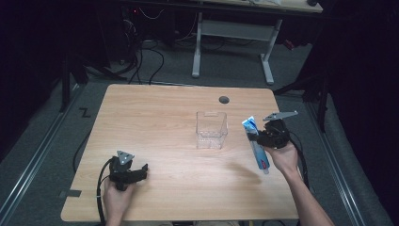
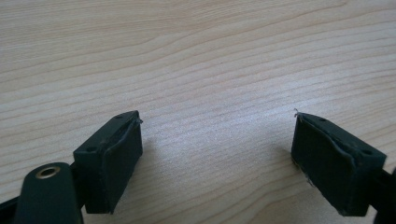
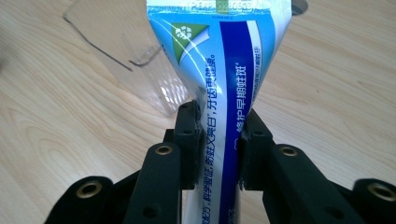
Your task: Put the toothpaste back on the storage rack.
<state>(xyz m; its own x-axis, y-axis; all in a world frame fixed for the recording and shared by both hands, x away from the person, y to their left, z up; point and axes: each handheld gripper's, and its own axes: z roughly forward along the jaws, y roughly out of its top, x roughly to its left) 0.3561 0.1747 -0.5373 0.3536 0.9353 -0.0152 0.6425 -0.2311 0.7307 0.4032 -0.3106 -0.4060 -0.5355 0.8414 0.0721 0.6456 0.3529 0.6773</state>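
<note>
The right gripper (image 1: 258, 136) hangs above the table's (image 1: 160, 122) right edge, jaws clamped on a toothpaste tube (image 1: 254, 141); the tube runs lengthwise away from the person, crimped end toward the clear box (image 1: 211, 129); the left gripper (image 2: 217, 158) rests low, jaws wide and empty.

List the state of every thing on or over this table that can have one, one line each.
toothpaste tube: clamped in the right gripper, lifted off the table, cap end down toward the hand.
clear container: upright on the table, open-topped, empty.
right gripper: shut on the tube's middle.
left gripper: open, nothing between its jaws, low over bare wood.
table: bears the container.
</note>
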